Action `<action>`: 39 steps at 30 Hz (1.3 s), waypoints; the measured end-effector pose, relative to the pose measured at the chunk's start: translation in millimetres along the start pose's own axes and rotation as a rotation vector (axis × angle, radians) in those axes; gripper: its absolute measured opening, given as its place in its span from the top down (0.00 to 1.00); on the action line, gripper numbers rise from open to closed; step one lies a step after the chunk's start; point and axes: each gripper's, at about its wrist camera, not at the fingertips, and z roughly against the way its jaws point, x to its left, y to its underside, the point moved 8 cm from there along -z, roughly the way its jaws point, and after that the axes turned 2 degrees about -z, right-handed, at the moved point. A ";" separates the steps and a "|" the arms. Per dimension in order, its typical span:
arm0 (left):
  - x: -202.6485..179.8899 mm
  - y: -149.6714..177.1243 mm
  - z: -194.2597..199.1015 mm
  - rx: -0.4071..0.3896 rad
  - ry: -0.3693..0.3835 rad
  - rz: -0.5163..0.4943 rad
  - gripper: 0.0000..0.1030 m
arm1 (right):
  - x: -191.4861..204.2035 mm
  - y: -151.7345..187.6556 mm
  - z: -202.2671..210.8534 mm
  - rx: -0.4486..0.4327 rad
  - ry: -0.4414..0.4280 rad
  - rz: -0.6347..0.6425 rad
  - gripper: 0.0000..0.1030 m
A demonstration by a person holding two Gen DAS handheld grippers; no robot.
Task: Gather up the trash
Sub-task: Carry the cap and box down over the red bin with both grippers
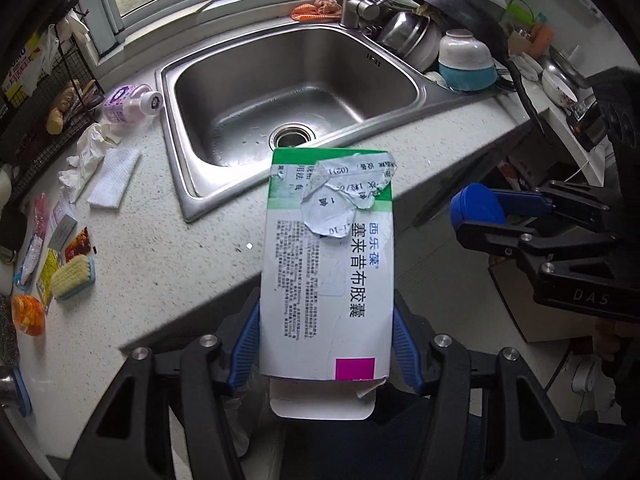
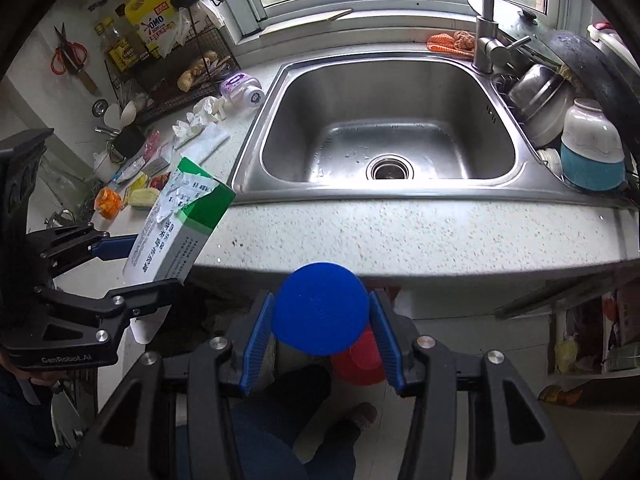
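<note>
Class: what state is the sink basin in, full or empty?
Empty. The sink shows bare steel down to its drain, with only scattered water droplets around it. No dishes or standing water lie inside.

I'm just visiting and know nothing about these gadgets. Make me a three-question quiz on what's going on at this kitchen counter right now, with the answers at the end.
1. True or false: the left hand-held gripper holds nothing.
2. What is between the pads of the right hand-held gripper? A) a sponge B) a blue round lid C) a spoon
3. Fill in: the basin of the sink holds no dishes; the bowls and pots are stacked to its ____ in both views.

Key
1. False: it grips a white and green medicine box with a torn label.
2. B, the blue lid.
3. Right, where the blue and white bowl stands upside down.
</note>
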 end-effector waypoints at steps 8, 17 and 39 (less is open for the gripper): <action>-34.7 34.8 -30.9 0.057 0.014 -0.011 0.45 | -18.7 46.6 -17.7 0.057 0.006 -0.009 0.55; -53.1 82.0 -137.3 0.173 0.076 0.000 0.45 | -36.8 92.2 -89.8 0.169 0.010 -0.047 0.55; -59.3 130.1 -413.3 0.239 0.133 0.024 0.38 | -101.4 183.7 -351.5 0.226 0.013 -0.229 0.55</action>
